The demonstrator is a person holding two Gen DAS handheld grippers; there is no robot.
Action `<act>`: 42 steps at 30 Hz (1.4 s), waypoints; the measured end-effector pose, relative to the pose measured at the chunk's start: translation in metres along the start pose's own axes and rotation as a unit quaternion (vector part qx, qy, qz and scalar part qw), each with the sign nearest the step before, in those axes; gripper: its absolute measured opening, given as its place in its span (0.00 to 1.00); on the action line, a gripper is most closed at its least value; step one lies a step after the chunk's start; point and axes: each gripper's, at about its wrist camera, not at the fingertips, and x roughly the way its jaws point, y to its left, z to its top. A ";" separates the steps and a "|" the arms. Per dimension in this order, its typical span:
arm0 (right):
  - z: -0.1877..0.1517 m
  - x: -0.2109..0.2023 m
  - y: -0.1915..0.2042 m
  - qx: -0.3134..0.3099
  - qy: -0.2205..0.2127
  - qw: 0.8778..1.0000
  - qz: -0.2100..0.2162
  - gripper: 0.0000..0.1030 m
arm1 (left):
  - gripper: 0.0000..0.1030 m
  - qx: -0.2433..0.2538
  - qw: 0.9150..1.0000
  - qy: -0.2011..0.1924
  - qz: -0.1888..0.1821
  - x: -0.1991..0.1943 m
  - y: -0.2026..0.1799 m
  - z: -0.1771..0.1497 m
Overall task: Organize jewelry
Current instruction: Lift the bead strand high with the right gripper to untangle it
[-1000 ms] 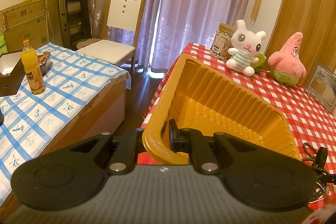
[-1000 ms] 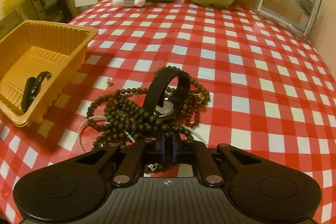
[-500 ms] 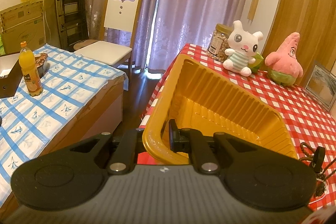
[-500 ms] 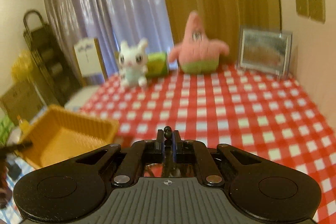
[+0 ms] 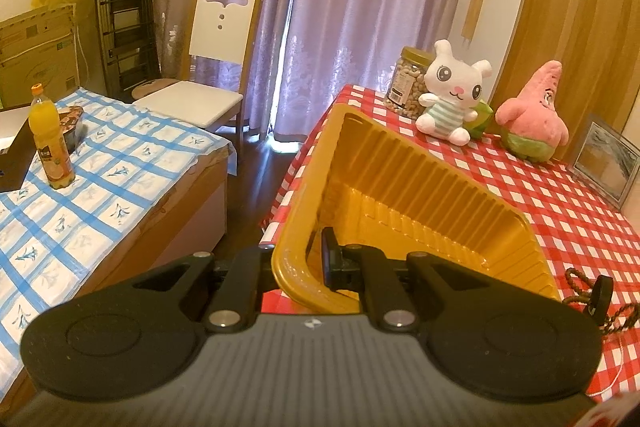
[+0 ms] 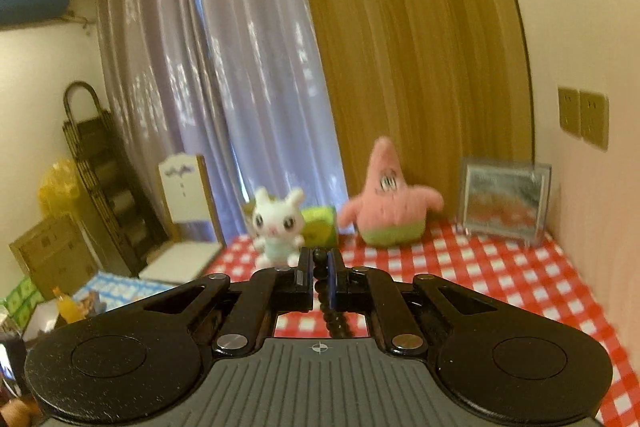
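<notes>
Strand of dark round wooden beads [image 6: 320, 269] pinched between closed jaws of right gripper [image 6: 320, 279], lifted clear of red-and-white checked tablecloth [image 6: 500, 279]; lower run of strand hanging behind gripper body, length and load out of sight. Remaining heap of dark bead strands with black strap piece [image 5: 600, 297] lying on cloth just beside ribbed yellow plastic tray [image 5: 420, 195]. Tray's near wall clamped by left gripper [image 5: 298, 267], one finger outside, one inside; tray interior apparently bare as far as visible. Risks judged: grip on single beads only, so slip likely if strand swings or is jerked; hanging end possibly tangled with heap, dragging other pieces off table edge, close to tray's left side; thin tray wall liable to flex or tip under left clamp if lifted unevenly; right view blurred and aimed above table, so drop into tray poorly sighted. White rabbit plush [image 6: 276, 227] and pink starfish plush [image 6: 388, 195] well apart, no obstruction.
</notes>
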 end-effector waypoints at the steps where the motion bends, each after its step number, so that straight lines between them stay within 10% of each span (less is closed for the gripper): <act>1: 0.003 -0.002 0.001 0.000 -0.004 1.000 0.003 0.07 | 0.09 0.000 1.000 0.000 -0.001 0.000 0.000 0.000; 29: 0.071 0.000 0.057 -0.036 -0.087 0.991 0.092 0.07 | 0.09 -0.001 1.000 -0.004 -0.011 -0.002 0.001 0.000; 42: 0.119 0.016 0.118 -0.041 -0.107 0.969 0.221 0.07 | 0.09 0.001 1.000 -0.002 -0.022 0.002 -0.006 0.002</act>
